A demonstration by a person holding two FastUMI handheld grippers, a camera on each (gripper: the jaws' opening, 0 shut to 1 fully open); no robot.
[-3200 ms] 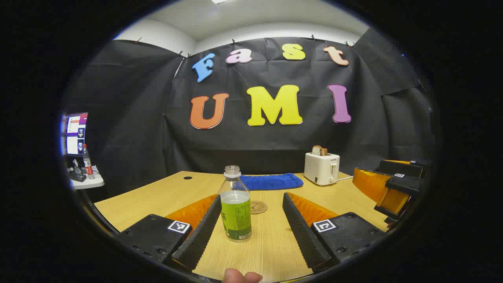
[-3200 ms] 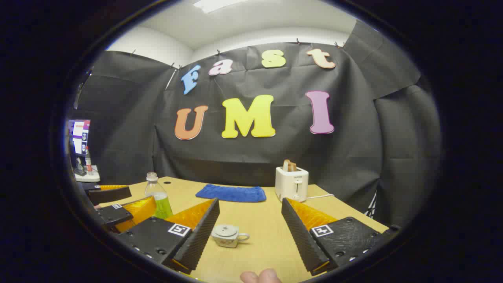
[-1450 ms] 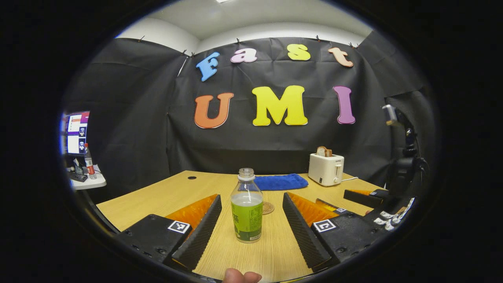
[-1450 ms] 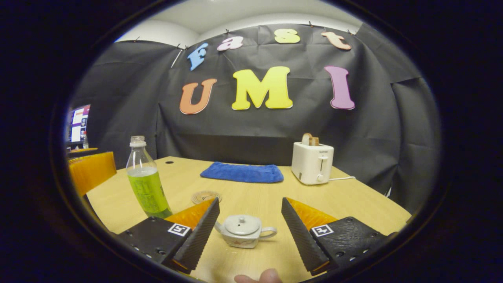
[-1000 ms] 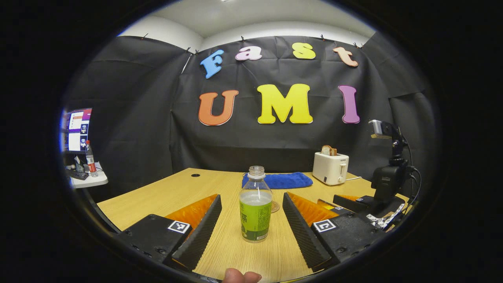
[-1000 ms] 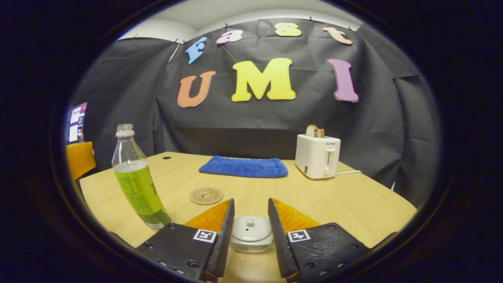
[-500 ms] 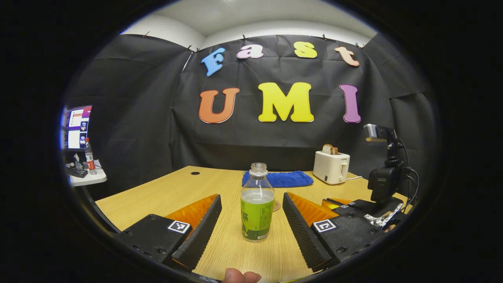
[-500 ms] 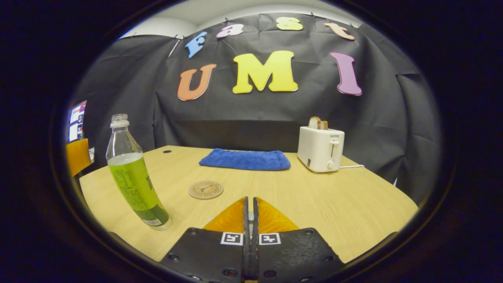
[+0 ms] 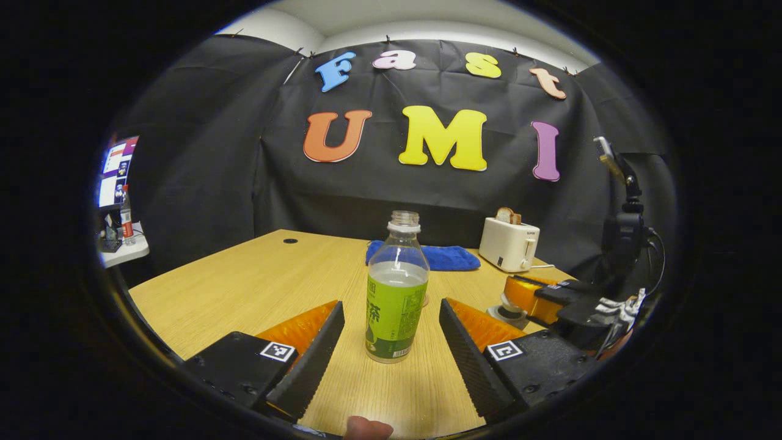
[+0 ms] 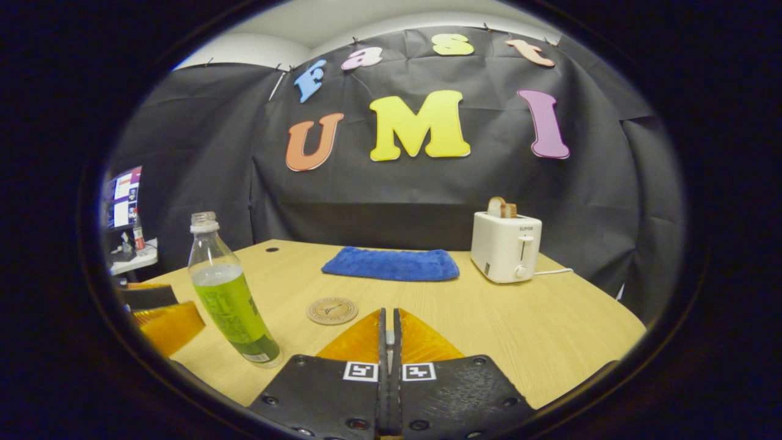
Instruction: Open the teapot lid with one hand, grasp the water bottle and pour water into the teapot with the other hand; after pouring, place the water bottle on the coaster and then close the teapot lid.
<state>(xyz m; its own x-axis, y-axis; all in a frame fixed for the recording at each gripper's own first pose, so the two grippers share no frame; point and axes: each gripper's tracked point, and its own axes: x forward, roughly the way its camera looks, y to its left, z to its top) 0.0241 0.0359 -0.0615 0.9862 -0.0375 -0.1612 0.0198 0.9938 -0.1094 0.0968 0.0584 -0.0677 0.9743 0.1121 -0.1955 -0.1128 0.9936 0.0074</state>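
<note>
A clear bottle [image 9: 396, 293] without a cap, holding green drink, stands upright on the wooden table [image 9: 256, 287]. It sits between the fingers of my open left gripper [image 9: 391, 305], a small gap on each side. In the right gripper view the bottle [image 10: 232, 293] is at the left, with a left finger [image 10: 162, 321] beside it. My right gripper [image 10: 388, 315] is shut on the teapot lid's knob [image 10: 388, 337], a pale sliver between the fingers; the pot is hidden below. The left gripper view shows the right gripper [image 9: 531, 290] over the white teapot [image 9: 507, 313]. A round coaster [image 10: 332, 310] lies ahead.
A white toaster [image 10: 506, 247] with bread stands at the back right, a folded blue cloth [image 10: 391, 264] at the back middle. A screen [image 9: 116, 174] and a side table with a small bottle are far left. The table's right edge [image 10: 611, 318] is near.
The right gripper closed over the teapot lid and stays shut on its knob; its view has lifted slightly. The left gripper moved nearer the bottle, which now looms larger between its fingers.
</note>
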